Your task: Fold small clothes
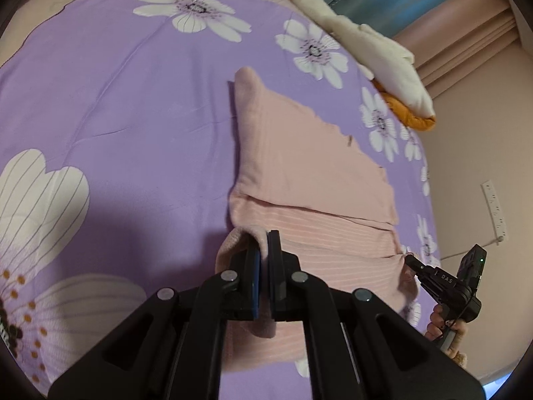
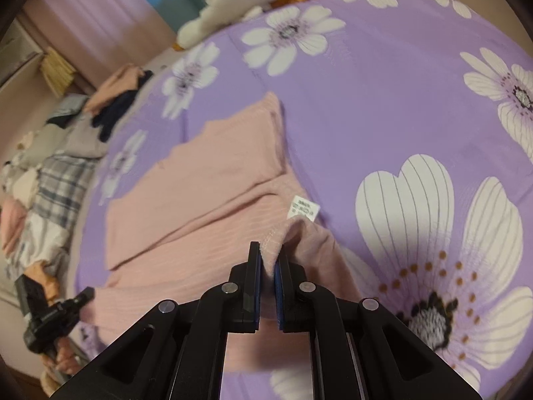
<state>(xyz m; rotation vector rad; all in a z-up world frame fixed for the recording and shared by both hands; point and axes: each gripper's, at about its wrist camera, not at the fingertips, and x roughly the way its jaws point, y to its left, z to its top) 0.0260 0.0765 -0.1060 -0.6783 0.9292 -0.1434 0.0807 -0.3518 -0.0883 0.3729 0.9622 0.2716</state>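
A pink ribbed garment (image 1: 309, 170) lies on the purple flowered bedspread (image 1: 133, 106), its far part folded flat. My left gripper (image 1: 265, 238) is shut on its near left corner, which is lifted off the bed. In the right wrist view the same pink garment (image 2: 213, 180) spreads ahead, with a white care label (image 2: 302, 209) showing near the lifted edge. My right gripper (image 2: 268, 253) is shut on the near right corner, cloth bunched between its pads. Each gripper shows in the other's view: the right gripper (image 1: 411, 261) at the garment's right edge, the left gripper (image 2: 87, 293) at its left edge.
A white and orange plush toy (image 1: 376, 56) lies along the far edge of the bed. In the right wrist view a heap of other clothes (image 2: 53, 163), plaid, grey, dark and peach, sits off the bedspread's left side. Curtains (image 1: 466, 40) and a wall stand beyond.
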